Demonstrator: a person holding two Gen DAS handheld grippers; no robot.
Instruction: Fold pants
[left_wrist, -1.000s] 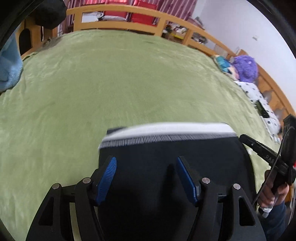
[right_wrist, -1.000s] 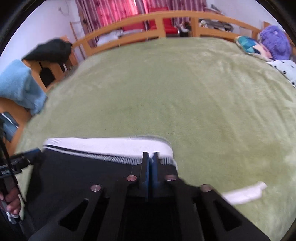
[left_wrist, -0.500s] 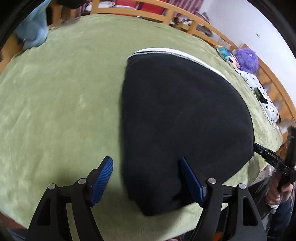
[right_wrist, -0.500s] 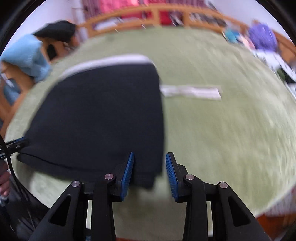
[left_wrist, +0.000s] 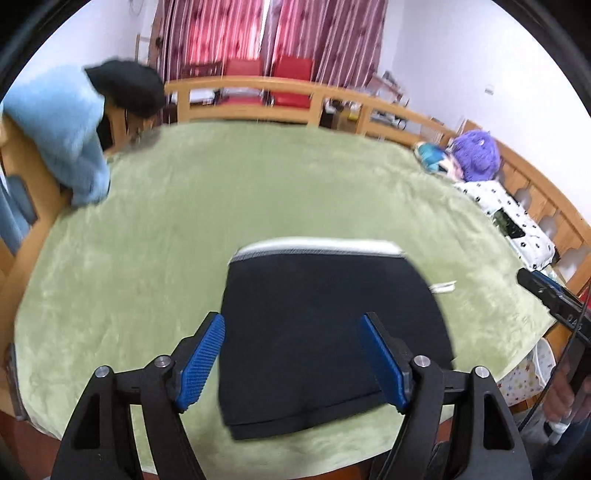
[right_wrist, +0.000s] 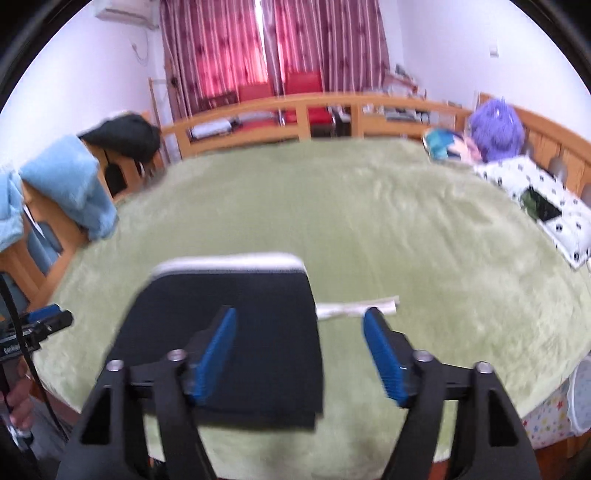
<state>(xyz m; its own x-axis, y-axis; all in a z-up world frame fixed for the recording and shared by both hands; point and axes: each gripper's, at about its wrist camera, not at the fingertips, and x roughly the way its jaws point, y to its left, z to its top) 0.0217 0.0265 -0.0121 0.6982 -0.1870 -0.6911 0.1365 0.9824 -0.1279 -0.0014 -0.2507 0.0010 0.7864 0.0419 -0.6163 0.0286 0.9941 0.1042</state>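
Observation:
The black pants (left_wrist: 314, 295) (right_wrist: 240, 291) lie folded flat on the green blanket (left_wrist: 155, 229), white waistband at the far end. A white strip (right_wrist: 354, 306) (left_wrist: 443, 286) lies beside their right edge. My left gripper (left_wrist: 291, 332) hovers above the near half of the pants, its jaws opening, its blue pads (left_wrist: 201, 354) clear of the cloth. My right gripper (right_wrist: 300, 321) hangs over the pants' right edge, jaws opening too, with nothing pressed between them.
A wooden rail (left_wrist: 280, 92) rings the bed. A blue towel (left_wrist: 66, 136) and a black garment (left_wrist: 125, 86) hang at the far left. A purple plush (left_wrist: 476, 155) and spotted pillow (left_wrist: 506, 210) lie at the right. The bed's near edge is just below the grippers.
The right gripper, shut on the pants near the waistband a second ago, has let go and opened wide. Both grippers have risen and pulled back toward the bed's near edge.

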